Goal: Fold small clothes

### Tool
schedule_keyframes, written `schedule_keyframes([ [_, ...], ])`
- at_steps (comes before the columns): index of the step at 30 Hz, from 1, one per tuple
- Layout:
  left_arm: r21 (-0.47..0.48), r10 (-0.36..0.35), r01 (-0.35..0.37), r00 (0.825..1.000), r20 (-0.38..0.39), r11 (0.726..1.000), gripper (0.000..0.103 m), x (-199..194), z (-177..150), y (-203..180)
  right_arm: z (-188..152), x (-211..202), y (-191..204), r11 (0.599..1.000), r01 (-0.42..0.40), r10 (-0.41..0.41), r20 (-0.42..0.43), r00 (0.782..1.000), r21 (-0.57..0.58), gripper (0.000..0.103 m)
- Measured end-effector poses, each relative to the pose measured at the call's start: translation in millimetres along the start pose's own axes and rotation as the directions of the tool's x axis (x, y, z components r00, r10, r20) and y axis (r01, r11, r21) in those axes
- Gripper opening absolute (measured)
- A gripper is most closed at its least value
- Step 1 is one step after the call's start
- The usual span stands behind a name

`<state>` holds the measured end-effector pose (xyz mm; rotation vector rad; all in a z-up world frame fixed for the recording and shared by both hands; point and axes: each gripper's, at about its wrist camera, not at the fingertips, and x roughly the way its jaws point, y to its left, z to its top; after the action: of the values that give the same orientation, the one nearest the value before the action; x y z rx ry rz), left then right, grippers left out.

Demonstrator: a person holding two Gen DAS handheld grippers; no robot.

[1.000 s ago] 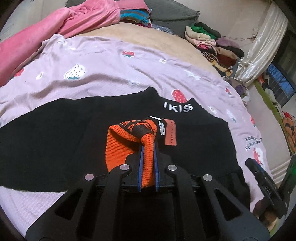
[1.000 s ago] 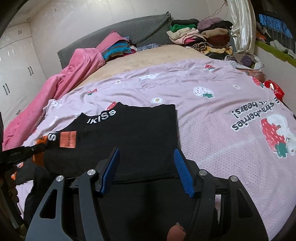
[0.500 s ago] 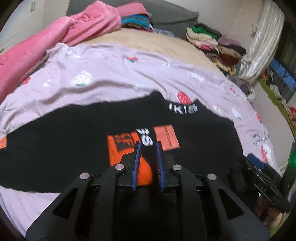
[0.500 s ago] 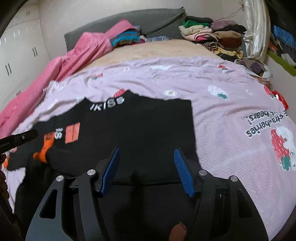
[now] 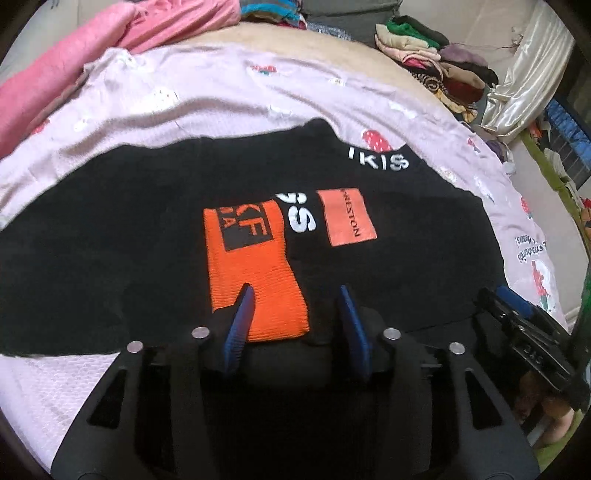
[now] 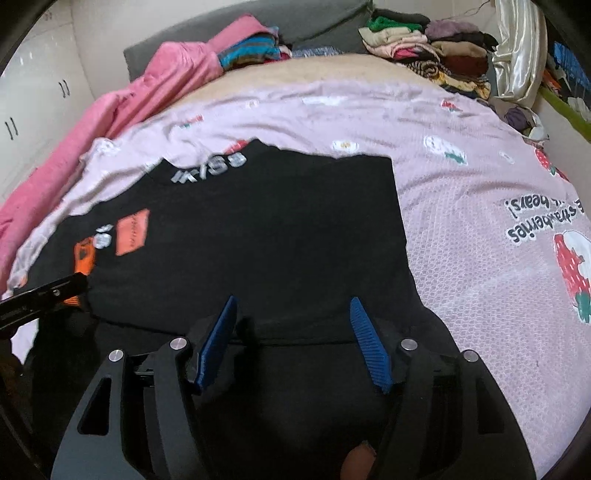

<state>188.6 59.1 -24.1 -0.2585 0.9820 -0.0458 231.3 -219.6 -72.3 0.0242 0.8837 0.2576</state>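
A black sweater with white lettering lies spread on the pink strawberry-print bedsheet. Its sleeve with an orange cuff lies folded flat across the body, beside an orange label patch. My left gripper is open, its fingers astride the cuff's near end, holding nothing. My right gripper is open and empty over the sweater's near hem. The left gripper's tip shows at the left of the right wrist view, and the right gripper shows at the right of the left wrist view.
A pink blanket lies bunched along the bed's far left. A stack of folded clothes sits at the far right by a cream curtain. A grey headboard cushion is at the back.
My left gripper has opened and let go of the orange cuff, which now lies flat on the sweater's body. My right gripper stayed open near the hem.
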Motion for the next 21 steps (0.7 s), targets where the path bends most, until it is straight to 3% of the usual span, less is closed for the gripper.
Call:
schedule_keyframes([
  [3, -0.007, 0.005, -0.004, 1.0, 0.023, 1.0, 0.054, -10, -1, 3, -2, -11, 4, 1.0, -0.017, 0.017, 0.022, 1.0, -0.005, 0.069],
  [9, -0.03, 0.028, -0.026, 0.998, 0.061, 0.999, 0.088, -29, -3, 11, 0, -28, 20, 0.999, -0.047, 0.048, 0.057, 0.997, -0.018, 0.091],
  [12, -0.039, 0.051, -0.048, 0.996, 0.079, 0.998, 0.093, -37, -3, 17, 2, -39, 30, 0.997, -0.066, 0.069, 0.087, 0.994, -0.029, 0.095],
  [21, -0.07, 0.101, -0.095, 0.991, 0.093, 0.993, 0.093, -54, -9, 38, 4, -59, 57, 0.993, -0.088, 0.097, 0.129, 0.987, -0.077, 0.096],
])
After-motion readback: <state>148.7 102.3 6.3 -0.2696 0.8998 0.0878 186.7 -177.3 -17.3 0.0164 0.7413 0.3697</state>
